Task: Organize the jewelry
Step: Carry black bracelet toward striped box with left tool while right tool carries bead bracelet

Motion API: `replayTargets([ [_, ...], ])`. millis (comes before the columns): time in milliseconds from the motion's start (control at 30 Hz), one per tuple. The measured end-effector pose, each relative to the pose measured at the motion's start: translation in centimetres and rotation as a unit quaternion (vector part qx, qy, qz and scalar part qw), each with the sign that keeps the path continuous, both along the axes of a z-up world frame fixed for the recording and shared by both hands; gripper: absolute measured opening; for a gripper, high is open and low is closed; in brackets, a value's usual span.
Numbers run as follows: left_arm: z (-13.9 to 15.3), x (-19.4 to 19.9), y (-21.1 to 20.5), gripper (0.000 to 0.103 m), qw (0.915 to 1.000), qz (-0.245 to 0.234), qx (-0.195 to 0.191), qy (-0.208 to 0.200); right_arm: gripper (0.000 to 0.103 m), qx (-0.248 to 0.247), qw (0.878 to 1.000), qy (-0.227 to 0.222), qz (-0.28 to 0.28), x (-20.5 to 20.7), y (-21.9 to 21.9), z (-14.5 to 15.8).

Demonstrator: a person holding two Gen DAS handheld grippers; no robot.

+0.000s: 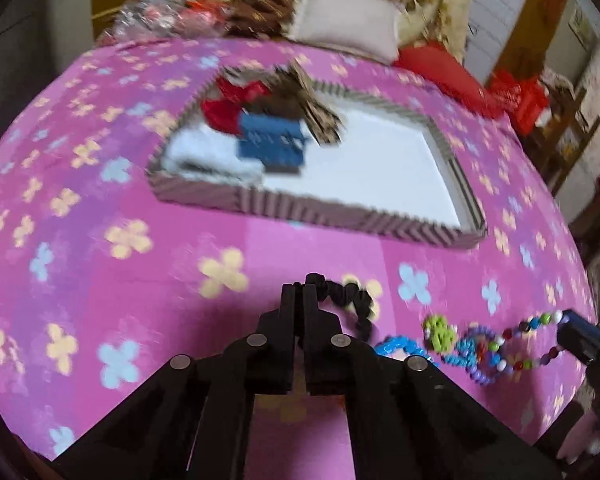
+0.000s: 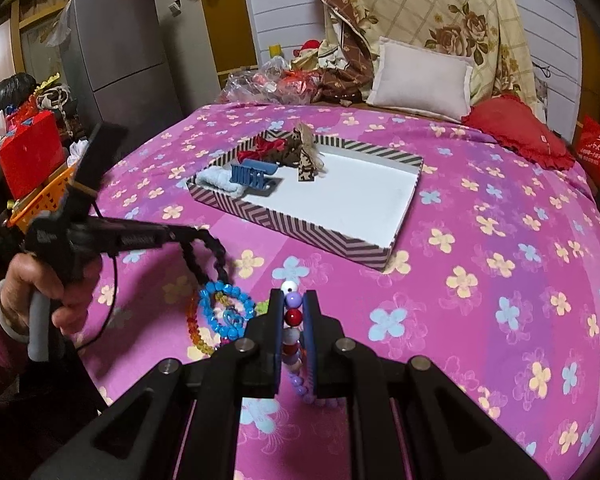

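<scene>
Nearest us, our right gripper [image 2: 294, 300] is clamped on the multicoloured bead strand [image 2: 293, 312]. Our left gripper [image 1: 300, 286] pinches the black scrunchie [image 1: 354, 300] above the pink bedspread [image 1: 120, 280], near the striped tray [image 1: 320, 204].

Your surface is a bed with a pink flowered sheet [image 2: 460, 264]; on it lie a striped tray [image 2: 300, 227], bead bracelets [image 2: 224, 312], a white pillow [image 2: 420, 76] and a red cushion [image 2: 516, 130]
</scene>
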State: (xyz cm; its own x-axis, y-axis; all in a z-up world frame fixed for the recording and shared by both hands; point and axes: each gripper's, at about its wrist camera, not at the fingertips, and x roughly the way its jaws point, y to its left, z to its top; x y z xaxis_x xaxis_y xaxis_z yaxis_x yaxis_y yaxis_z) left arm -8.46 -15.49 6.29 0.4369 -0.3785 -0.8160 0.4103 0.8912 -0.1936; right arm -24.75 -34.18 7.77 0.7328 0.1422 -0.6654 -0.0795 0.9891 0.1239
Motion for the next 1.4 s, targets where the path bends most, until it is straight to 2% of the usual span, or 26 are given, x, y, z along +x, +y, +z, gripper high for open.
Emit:
replayTargets([
  [367, 4.6, 0.1, 1.5, 0.005, 0.9990, 0.002, -0.035, -0.028, 0.009, 0.002, 1.000, -0.023, 0.009, 1.9, 0.4, 2.3],
  [600, 6.0, 0.1, 0.4, 0.005, 0.9982, 0.001, -0.026, -0.054, 0.009, -0.001, 0.999, -0.029, 0.012, 3.9, 0.4, 3.2],
  [833, 6.4, 1.0, -1.2, 0.005, 0.9976, 0.000, -0.011, -0.069, 0.009, -0.005, 0.999, -0.033, 0.005, 6.2, -0.6, 3.8],
  [1133, 6.1, 2.9, -3.2, 0.005, 0.9977, -0.001, -0.006, -0.068, 0.009, -0.013, 1.000, -0.024, 0.001, 10.4, -2.2, 3.8],
  [1400, 5.3, 5.4, -5.0, 0.005, 0.9985, -0.005, -0.027, -0.047, 0.009, -0.012, 1.000, -0.001, 0.004, 15.2, -3.2, 2.3],
])
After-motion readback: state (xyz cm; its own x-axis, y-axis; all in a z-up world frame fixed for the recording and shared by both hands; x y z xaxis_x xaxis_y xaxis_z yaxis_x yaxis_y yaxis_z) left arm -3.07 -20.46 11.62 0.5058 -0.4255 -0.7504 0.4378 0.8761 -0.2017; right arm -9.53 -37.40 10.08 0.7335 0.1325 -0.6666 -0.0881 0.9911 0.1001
